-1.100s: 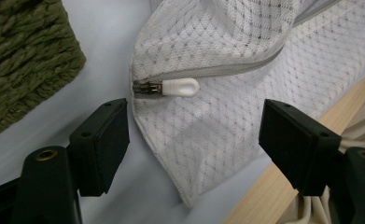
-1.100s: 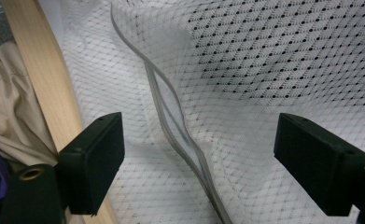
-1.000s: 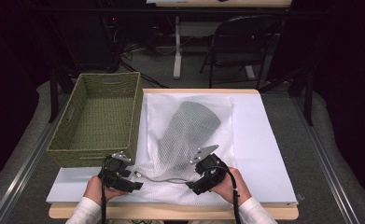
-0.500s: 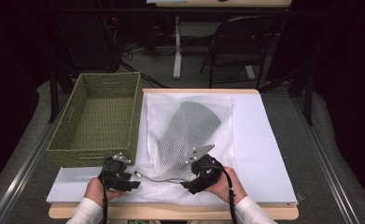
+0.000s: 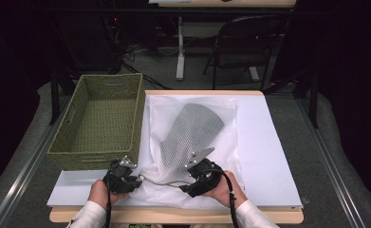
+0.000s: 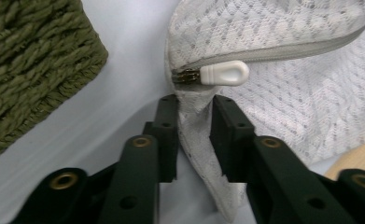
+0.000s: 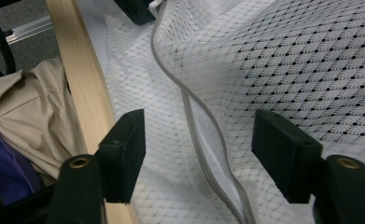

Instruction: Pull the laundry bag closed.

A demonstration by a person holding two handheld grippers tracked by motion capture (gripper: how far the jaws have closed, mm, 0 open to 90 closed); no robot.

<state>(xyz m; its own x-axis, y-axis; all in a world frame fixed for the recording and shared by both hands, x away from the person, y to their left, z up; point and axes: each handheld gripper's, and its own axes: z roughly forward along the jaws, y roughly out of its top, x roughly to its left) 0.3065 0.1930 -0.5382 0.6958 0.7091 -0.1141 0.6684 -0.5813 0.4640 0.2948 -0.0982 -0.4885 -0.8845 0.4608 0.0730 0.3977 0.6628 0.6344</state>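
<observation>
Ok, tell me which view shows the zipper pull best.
The left gripper view: the white zipper pull sits large and sharp just above the jaws pinching the mesh bag. The right gripper view shows the zipper track; the high view, a thin line.

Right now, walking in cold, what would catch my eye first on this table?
Probably the white mesh laundry bag spread over the middle of the table, with something grey showing through it. Next, the woven green basket standing empty at its left. At the near edge, the left gripper pinches the bag's corner just below the white zipper pull, while the right gripper hovers open over the zipper line.
</observation>
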